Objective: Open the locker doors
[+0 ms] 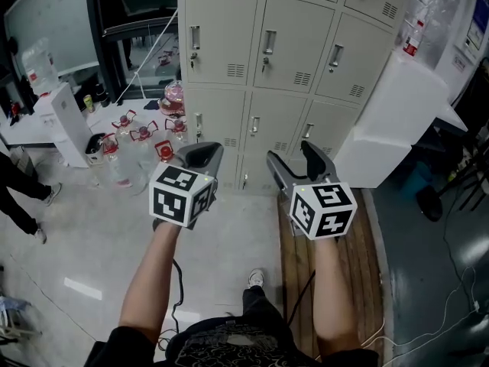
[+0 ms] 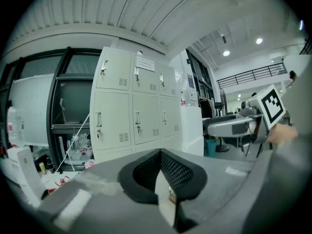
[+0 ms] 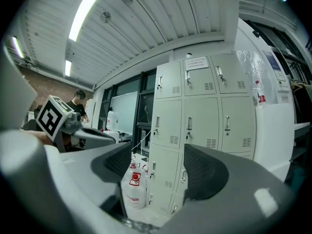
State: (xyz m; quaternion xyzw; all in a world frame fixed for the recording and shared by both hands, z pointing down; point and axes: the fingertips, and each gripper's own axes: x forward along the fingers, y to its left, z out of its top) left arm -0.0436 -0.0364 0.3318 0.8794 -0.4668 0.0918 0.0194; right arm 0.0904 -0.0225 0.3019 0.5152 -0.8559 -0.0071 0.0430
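A bank of cream metal lockers [image 1: 267, 52] stands ahead of me, three columns wide, every door shut, each with a small vertical handle and a vent. Both grippers hover well short of it and touch nothing. My left gripper [image 1: 203, 154] is shut with its black pads meeting at the tips and nothing between them. My right gripper [image 1: 291, 156] is open, its jaws spread wide and empty. The lockers [image 2: 134, 111] fill the middle of the left gripper view beyond the left gripper [image 2: 160, 154]. In the right gripper view the lockers [image 3: 195, 111] show through the right gripper [image 3: 156, 164].
Several clear bottles with red caps [image 1: 141, 138] stand on the floor left of the lockers. A tall white box [image 1: 393, 121] leans against their right side. A wooden pallet [image 1: 367, 258] lies under my right arm. A person's legs [image 1: 23, 193] are at the far left.
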